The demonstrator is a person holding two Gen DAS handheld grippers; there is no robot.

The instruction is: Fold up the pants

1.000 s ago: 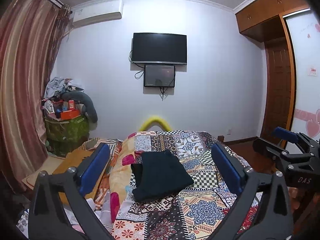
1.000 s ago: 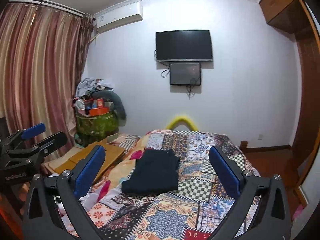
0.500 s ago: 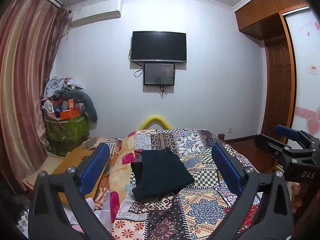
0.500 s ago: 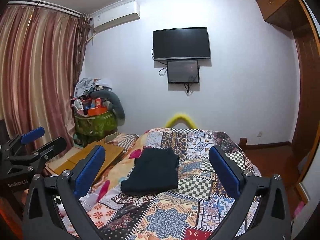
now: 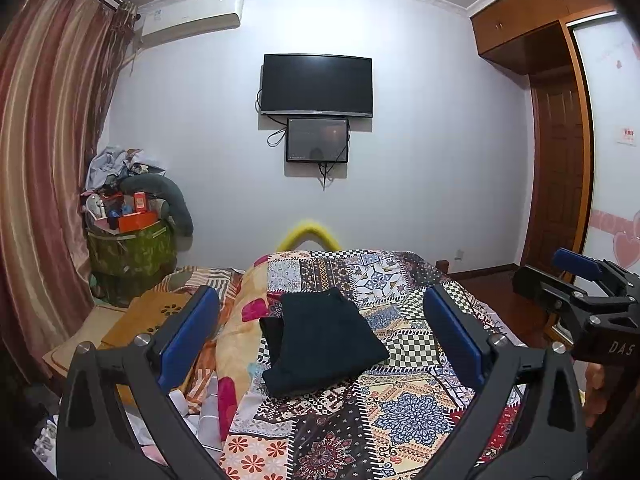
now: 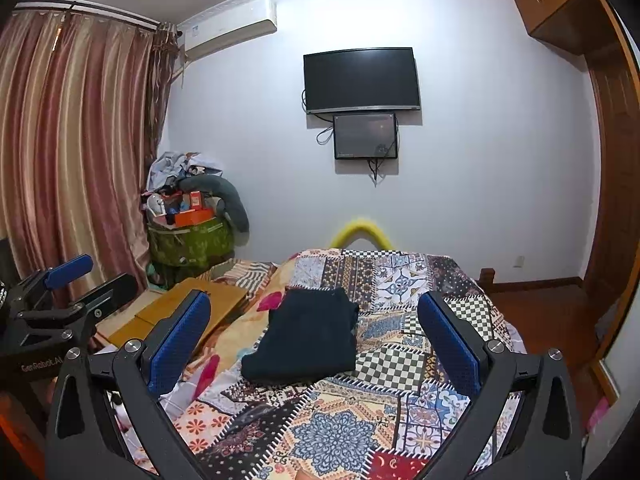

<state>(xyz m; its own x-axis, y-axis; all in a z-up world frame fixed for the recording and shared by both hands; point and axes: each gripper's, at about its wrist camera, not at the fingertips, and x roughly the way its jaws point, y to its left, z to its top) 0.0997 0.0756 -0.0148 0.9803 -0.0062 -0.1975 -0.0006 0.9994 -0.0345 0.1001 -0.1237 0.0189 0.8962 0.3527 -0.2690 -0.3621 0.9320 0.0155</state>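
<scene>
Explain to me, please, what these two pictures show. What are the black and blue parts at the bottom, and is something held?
Each picture comes from a camera on a hand-held gripper, looking forward along its two fingers. A person carries one in each hand; there is no robot arm. The left gripper and the right gripper are both open and hold nothing. Each also shows at the edge of the other's picture. Ahead is a bed with a patchwork quilt. On it lie dark pants, folded into a compact stack. A television hangs on the wall.

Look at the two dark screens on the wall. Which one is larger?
The upper screen is larger: it is wider and taller than the small screen mounted just below it.
</scene>
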